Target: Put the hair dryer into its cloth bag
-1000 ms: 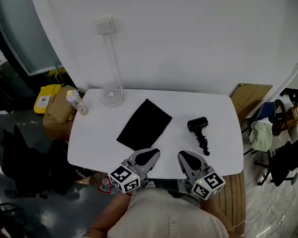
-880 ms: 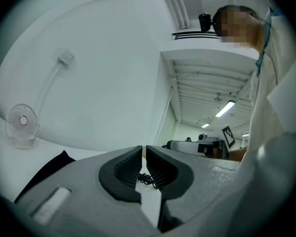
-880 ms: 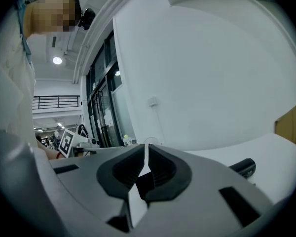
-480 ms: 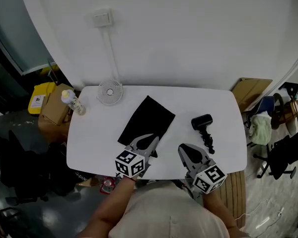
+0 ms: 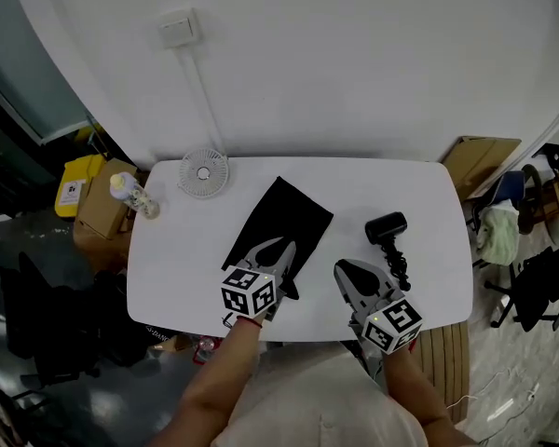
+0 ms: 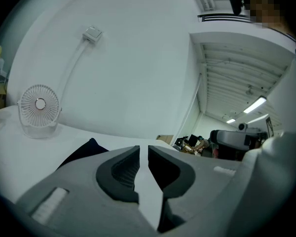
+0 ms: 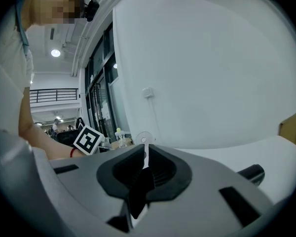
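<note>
A black cloth bag lies flat in the middle of the white table; its dark corner shows in the left gripper view. The black hair dryer lies to its right, its coiled cord trailing toward me; its barrel shows at the right of the right gripper view. My left gripper hovers over the bag's near end. Its jaws are opening, with a narrow gap and nothing between them. My right gripper is shut and empty, near the table's front edge, left of the cord.
A small white desk fan stands at the table's back left, and a bottle at the left edge. Its cable runs up to a wall socket. Boxes sit on the floor at left, chairs and clutter at right.
My left gripper has moved forward from the table's front edge onto the near end of the bag. The right gripper has edged forward a little. The dryer and bag lie as before.
</note>
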A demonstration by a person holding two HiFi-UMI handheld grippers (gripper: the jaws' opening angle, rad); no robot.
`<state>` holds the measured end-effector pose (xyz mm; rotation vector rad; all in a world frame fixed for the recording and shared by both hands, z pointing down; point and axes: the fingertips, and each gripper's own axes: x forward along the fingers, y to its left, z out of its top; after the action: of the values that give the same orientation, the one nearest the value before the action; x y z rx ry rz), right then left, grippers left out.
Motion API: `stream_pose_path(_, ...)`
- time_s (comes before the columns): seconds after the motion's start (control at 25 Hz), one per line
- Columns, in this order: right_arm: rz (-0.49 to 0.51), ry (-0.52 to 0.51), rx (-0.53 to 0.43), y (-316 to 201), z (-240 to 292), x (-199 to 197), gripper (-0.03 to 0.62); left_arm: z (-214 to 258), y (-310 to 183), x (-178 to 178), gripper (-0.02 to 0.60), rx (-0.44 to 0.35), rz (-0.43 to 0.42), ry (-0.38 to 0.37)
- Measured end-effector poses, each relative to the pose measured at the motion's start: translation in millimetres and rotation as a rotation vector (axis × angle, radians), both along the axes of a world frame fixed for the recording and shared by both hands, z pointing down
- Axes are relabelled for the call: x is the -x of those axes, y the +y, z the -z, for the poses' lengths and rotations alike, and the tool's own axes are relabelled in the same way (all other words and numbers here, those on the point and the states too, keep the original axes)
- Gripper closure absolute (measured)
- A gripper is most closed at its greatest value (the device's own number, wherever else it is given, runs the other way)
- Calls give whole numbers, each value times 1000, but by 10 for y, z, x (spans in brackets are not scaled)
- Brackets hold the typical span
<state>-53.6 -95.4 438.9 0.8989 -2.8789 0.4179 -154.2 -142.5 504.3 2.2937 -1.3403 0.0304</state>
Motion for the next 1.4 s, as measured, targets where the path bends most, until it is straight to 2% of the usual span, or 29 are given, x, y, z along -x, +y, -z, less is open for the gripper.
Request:
stream_pose_path(0.2,-4,0,14,-201,-121,14,574,-233,-161,26,485,56,22,-47)
stream_pose_path(0.48,0,-1,45,-322,-295,-26,574,-498,-373,0,437,122,51,-85)
stream_pose_path(0.64,-5,-10,63,-379,-360,-71,573,-691,-497,19,425,199,84,-65)
stream_pose_path(1.12,-23,-15,103,-506,-490,-205,572,-1261,-721,65,414,423,161,-84)
stream_pose_path(1.4,-36,-13,124,-519,-545,-275,572,-1502,-747,24,414,522,161,-149)
